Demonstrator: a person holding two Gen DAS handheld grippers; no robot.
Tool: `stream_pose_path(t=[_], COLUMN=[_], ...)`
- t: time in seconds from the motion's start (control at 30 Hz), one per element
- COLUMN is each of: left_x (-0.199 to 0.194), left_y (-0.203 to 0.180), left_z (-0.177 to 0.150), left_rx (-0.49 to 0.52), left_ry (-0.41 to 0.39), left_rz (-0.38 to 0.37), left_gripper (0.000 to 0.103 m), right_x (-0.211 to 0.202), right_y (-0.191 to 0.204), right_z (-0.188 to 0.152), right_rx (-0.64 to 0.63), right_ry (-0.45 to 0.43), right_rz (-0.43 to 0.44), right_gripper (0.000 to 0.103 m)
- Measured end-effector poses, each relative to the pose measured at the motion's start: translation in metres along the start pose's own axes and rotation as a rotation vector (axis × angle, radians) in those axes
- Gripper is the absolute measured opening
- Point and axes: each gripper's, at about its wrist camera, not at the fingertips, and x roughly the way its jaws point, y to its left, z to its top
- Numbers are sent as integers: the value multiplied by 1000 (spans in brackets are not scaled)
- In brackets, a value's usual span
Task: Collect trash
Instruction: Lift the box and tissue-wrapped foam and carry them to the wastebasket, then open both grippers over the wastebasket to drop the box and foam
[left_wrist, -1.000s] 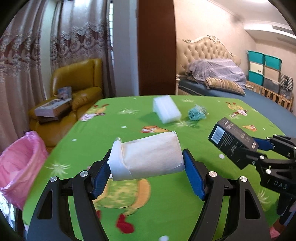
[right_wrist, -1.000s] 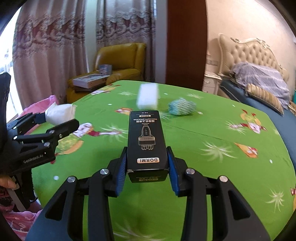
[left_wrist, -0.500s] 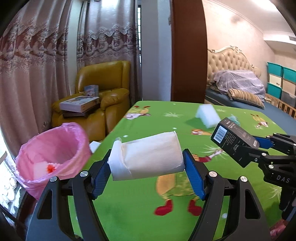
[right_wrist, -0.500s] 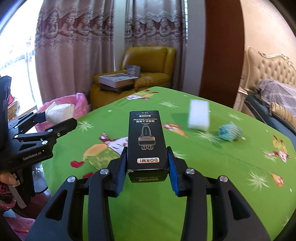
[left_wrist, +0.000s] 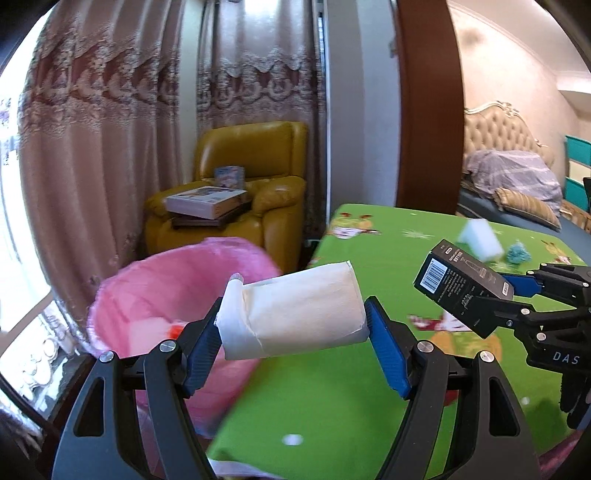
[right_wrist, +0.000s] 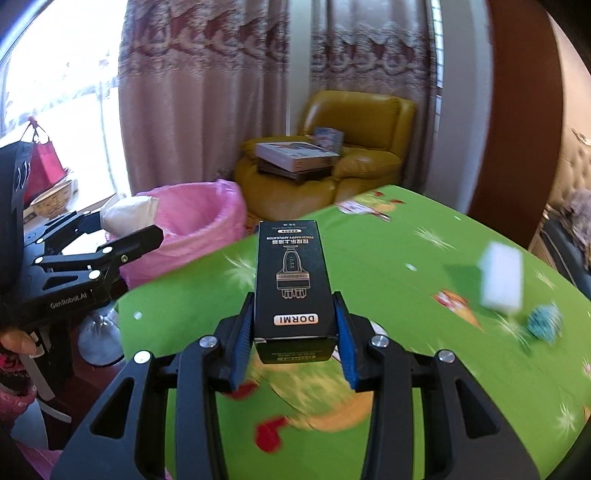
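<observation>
My left gripper (left_wrist: 295, 328) is shut on a beige tissue pack (left_wrist: 295, 314) and holds it over the table's left corner, right beside the pink-lined trash bin (left_wrist: 159, 295). My right gripper (right_wrist: 295, 321) is shut on a black DORMI box (right_wrist: 291, 280) above the green tablecloth (right_wrist: 406, 258). The box also shows at the right of the left wrist view (left_wrist: 461, 284). The left gripper with the pack shows at the left of the right wrist view (right_wrist: 125, 225), next to the bin (right_wrist: 192, 229). A white sponge block (right_wrist: 502, 277) and a teal crumpled ball (right_wrist: 543, 321) lie on the table.
A yellow armchair (left_wrist: 251, 192) with stacked books (left_wrist: 207, 203) stands behind the bin, by the curtains. A bed (left_wrist: 517, 184) is at the far right. The bin holds some trash (left_wrist: 173, 328). A chair base (right_wrist: 99, 339) stands on the floor by the table corner.
Both grippers have swung left, from over the table's middle toward its left corner. The pink bin has come into view and grown close. Both still hold their items.
</observation>
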Motion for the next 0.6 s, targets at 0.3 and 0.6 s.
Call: stream_pose_path(t=[0.3,0.6], left_x=[12,42], left_y=[69,126], left_z=[11,36], left_rx=[-68,-136], left_ry=[37,60], left_rz=[62,91], left_gripper=[70,70], right_x=[48,95], right_y=[41,77], right_z=[47,89], right_rx=[-41,-78], right_ry=[-4,5], right_rz=[109,167], right_gripper=[39,39])
